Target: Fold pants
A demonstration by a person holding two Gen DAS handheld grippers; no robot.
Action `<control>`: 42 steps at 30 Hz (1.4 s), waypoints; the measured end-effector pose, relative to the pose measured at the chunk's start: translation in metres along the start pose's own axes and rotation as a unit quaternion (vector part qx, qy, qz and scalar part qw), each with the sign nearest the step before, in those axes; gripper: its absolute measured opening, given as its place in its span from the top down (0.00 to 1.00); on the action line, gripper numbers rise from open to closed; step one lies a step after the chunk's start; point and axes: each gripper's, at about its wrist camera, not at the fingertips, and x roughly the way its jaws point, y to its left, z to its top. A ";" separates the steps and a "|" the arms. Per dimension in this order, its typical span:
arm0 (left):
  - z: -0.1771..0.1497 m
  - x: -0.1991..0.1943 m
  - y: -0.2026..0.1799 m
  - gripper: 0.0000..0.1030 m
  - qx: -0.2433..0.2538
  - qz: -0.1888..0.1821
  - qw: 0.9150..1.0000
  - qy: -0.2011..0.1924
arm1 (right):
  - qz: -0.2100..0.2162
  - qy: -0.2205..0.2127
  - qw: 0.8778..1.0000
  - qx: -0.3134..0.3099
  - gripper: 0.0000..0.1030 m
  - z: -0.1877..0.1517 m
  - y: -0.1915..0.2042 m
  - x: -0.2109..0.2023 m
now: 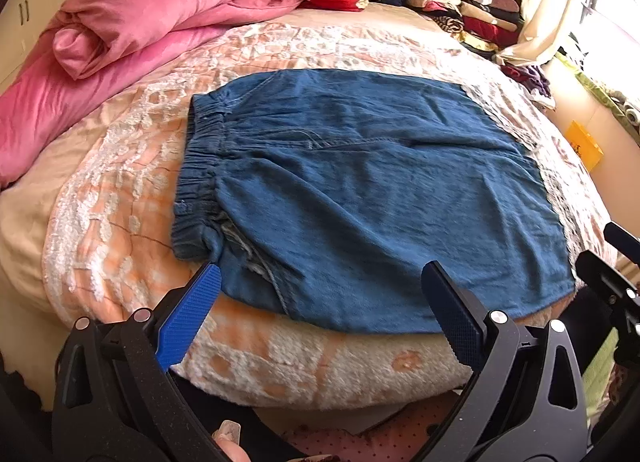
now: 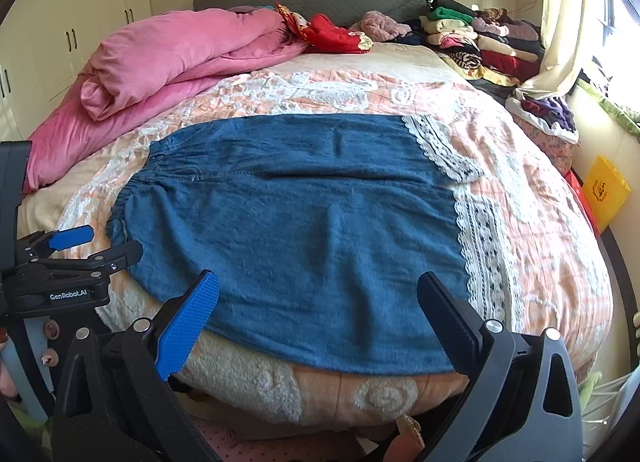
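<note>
Pants: the blue denim pants (image 1: 360, 190) lie spread flat on the bed (image 1: 120, 190), straight ahead of both pairs of fingers, waistband off past the left fingertips and hems off past the right ones.
Waistband: the gathered elastic waistband (image 1: 198, 182) sits just beyond the left gripper's blue-padded finger (image 1: 188, 318), its near corner almost at the fingertip.
Hems: the white lace trim (image 2: 478, 246) edges both leg ends, beyond the dark finger of the right gripper (image 2: 318, 322).
Near edge: the pants' near side hangs just over the bed's rounded front, running between and beneath both sets of fingertips.
Left gripper: the left gripper (image 1: 320, 310) has its fingers spread wide with nothing between them, poised above the near edge by the waistband end.
Right gripper: fingers likewise wide apart and empty, above the near edge towards the hem end.
Handling, as a judgement: the cloth looks soft, light denim, limp and not stiff; it should drape and sag between two holds and drag on the fleecy bedcover, not slide freely.
Where to grip, as a judgement: pinch the near waistband corner with the left, where the elastic gives a thick bite, and the near hem just inside the lace with the right; the lace itself looks delicate.
Surroundings: a pink quilt (image 1: 132, 22) and stacked clothes (image 1: 460, 2) lie well beyond the fingertips.
</note>
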 end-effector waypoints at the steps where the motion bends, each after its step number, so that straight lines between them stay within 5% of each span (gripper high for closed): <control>1: 0.002 0.001 0.003 0.09 -0.003 0.002 1.000 0.000 | 0.001 0.001 1.000 -0.001 0.04 0.003 0.000 0.002; 31: 0.098 0.055 0.109 0.09 -0.100 0.030 0.995 -0.013 | 0.062 0.011 0.996 -0.068 0.04 0.139 0.026 0.122; 42: 0.139 0.100 0.134 0.09 -0.090 0.018 0.996 -0.009 | 0.076 0.036 0.992 -0.095 0.04 0.191 0.040 0.190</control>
